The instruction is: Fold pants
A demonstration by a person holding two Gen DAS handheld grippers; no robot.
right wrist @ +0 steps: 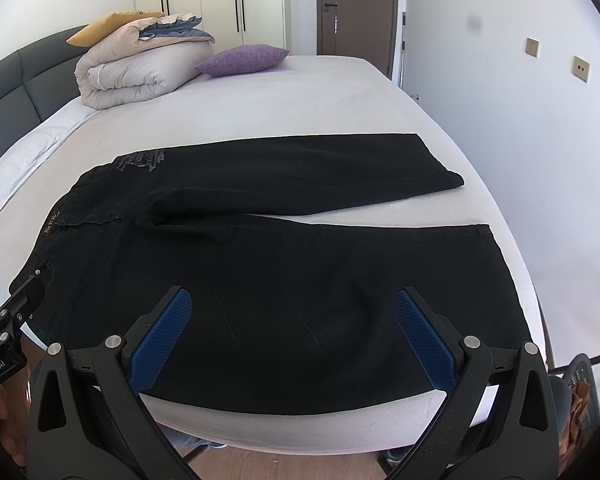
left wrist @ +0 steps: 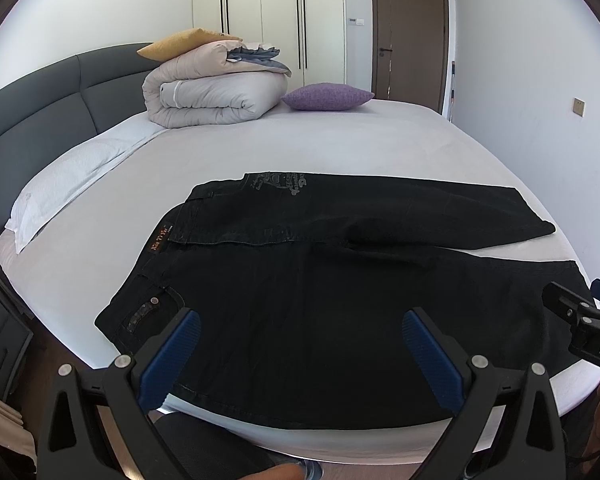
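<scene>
Black pants (left wrist: 300, 280) (right wrist: 260, 260) lie spread flat on the white bed (left wrist: 340, 148) (right wrist: 300, 96), waistband to the left, both legs running right. The near leg reaches the bed's front edge. My left gripper (left wrist: 300, 320) hovers open above the near hip and thigh, its blue pads (left wrist: 180, 344) wide apart, nothing between them. My right gripper (right wrist: 294, 300) hovers open over the near leg's middle. The right gripper's black tip (left wrist: 572, 312) shows at the right edge of the left wrist view; the left gripper's body (right wrist: 0, 320) shows at the left edge of the right wrist view.
A rolled duvet (left wrist: 216, 92) with a mustard cushion (left wrist: 180, 42) on top and a purple cushion (left wrist: 328, 96) sit at the bed's far side. A grey headboard (left wrist: 40, 116) and white pillow (left wrist: 68, 184) are on the left. Wall on the right, wooden floor below.
</scene>
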